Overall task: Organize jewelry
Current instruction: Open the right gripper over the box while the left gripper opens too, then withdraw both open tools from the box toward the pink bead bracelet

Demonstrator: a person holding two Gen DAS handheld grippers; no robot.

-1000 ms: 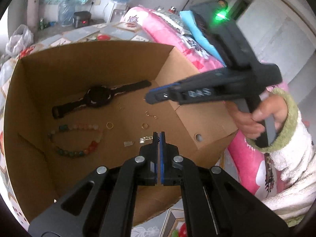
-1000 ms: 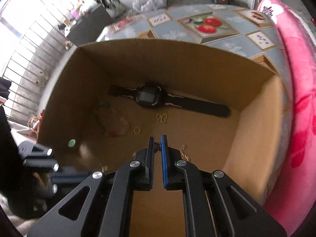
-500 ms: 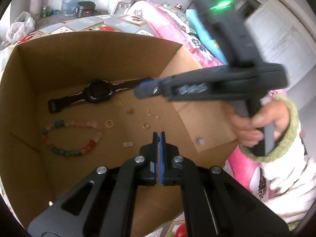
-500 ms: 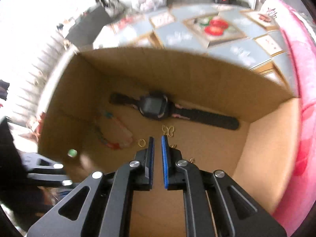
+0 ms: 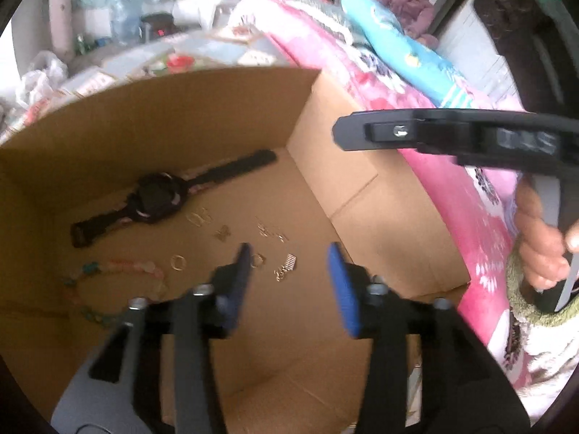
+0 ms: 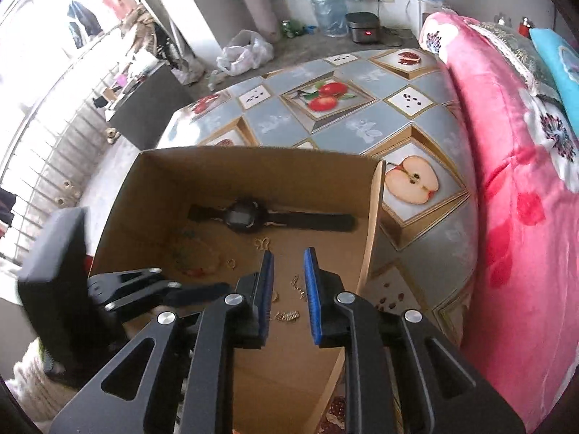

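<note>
An open cardboard box (image 5: pixel 181 126) holds a black watch (image 5: pixel 155 199), a coloured bead bracelet (image 5: pixel 119 267), gold rings (image 5: pixel 178 262) and a small silver chain piece (image 5: pixel 287 266). My left gripper (image 5: pixel 289 247) hovers over the box floor above that silver piece. Its jaws are opening, with nothing pressed between the blue pads. In the right wrist view my right gripper (image 6: pixel 288 253) hangs higher over the same box (image 6: pixel 253 170), above the watch (image 6: pixel 240 217). Its jaws are opening too and hold nothing. A silver piece (image 6: pixel 287 315) lies below them.
A hand (image 5: pixel 542 238) holds the right tool's black body (image 5: pixel 470 137) above the box's right wall. The box rests on a fruit-patterned tablecloth (image 6: pixel 325 101). A pink floral blanket (image 6: pixel 506 181) is piled to the right. The left tool's housing (image 6: pixel 54 271) is at the box's left edge.
Both pairs of jaws have parted, the left widely and the right a little. The right gripper has risen and drawn back from the box floor. The left has shifted over the small pieces.
</note>
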